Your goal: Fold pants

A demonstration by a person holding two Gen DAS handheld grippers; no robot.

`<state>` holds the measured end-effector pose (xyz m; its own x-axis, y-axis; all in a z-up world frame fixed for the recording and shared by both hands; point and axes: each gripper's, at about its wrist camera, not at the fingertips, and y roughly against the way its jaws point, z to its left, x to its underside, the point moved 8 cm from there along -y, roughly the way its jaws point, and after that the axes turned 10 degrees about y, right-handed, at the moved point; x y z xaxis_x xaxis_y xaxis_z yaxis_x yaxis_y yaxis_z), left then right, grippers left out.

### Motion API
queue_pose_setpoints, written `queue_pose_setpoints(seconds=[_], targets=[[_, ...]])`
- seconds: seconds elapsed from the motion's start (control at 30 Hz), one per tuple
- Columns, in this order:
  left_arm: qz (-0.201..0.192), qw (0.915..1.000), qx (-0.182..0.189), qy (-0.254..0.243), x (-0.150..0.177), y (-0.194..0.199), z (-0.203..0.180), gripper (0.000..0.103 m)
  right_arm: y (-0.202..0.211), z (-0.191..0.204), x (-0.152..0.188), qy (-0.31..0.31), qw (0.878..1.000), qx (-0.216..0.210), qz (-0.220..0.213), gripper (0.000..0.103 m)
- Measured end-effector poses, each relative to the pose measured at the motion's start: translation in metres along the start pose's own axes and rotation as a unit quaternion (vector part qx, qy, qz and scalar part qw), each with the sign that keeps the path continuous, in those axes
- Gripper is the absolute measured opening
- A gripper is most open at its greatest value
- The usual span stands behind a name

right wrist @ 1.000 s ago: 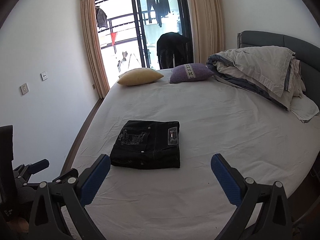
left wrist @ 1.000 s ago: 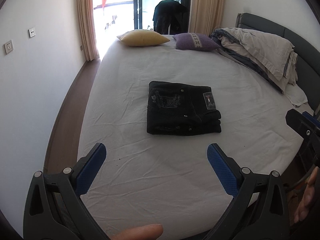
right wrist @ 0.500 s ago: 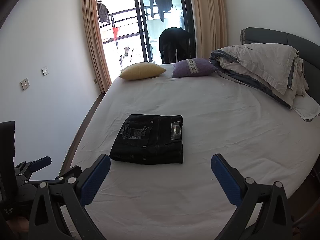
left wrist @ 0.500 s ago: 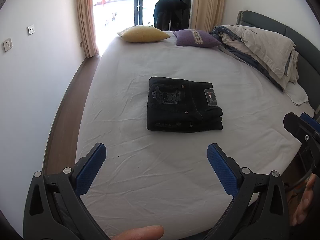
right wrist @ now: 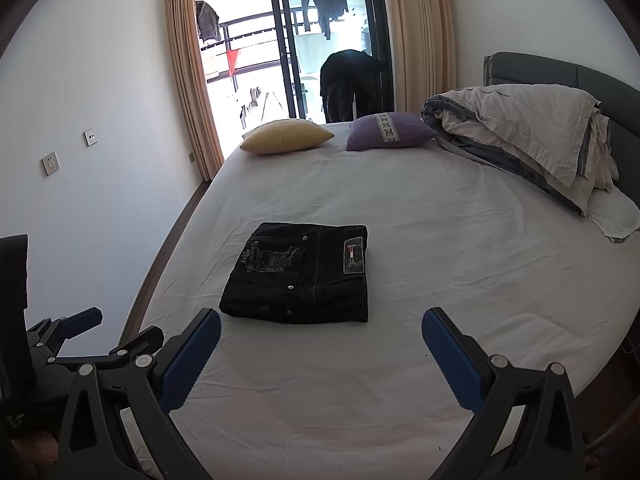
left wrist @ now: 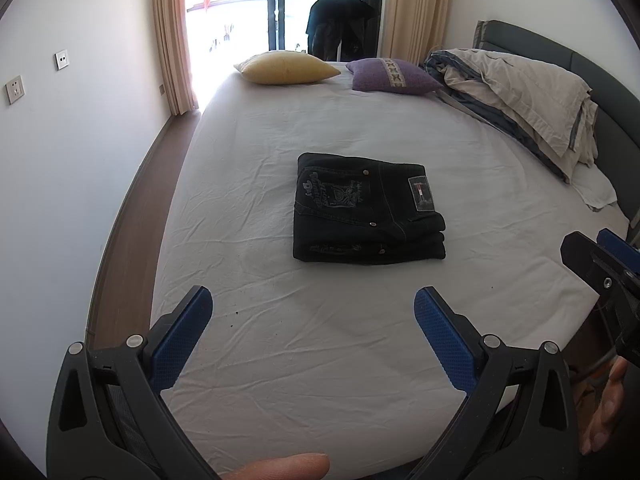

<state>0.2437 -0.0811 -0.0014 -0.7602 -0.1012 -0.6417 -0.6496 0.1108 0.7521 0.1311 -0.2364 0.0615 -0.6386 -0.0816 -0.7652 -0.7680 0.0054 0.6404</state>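
Both cameras have tilted slightly; the pants (left wrist: 366, 210) lie folded mid-bed (left wrist: 280, 360). Left gripper (left wrist: 312, 312) and right gripper (right wrist: 320, 334) gape wide, empty; folding looks finished, nothing left but withdrawing.

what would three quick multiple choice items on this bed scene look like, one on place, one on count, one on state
1. Where do the folded black jeans lie?
A. mid-bed on the white sheet
B. on the yellow pillow
C. on the floor

2. How many pillows lie by the balcony door?
A. one
B. two
C. four

3. How are the left gripper and right gripper?
A. both shut on jeans
B. one shut
C. both open, empty

Key: 1 A, sheet surrounds them; 2 B, yellow pillow and purple pillow; 3 C, jaws spread, nothing between.
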Motion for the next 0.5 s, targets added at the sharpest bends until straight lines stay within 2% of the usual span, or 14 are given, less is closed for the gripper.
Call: queue_pose_setpoints(seconds=[0.5], targets=[[0.0, 1.0, 0.0, 0.0, 0.0006, -0.0002, 0.0001, 0.103, -0.0018, 0.0011, 0.003, 0.0, 1.0, -0.002, 0.005, 0.103]])
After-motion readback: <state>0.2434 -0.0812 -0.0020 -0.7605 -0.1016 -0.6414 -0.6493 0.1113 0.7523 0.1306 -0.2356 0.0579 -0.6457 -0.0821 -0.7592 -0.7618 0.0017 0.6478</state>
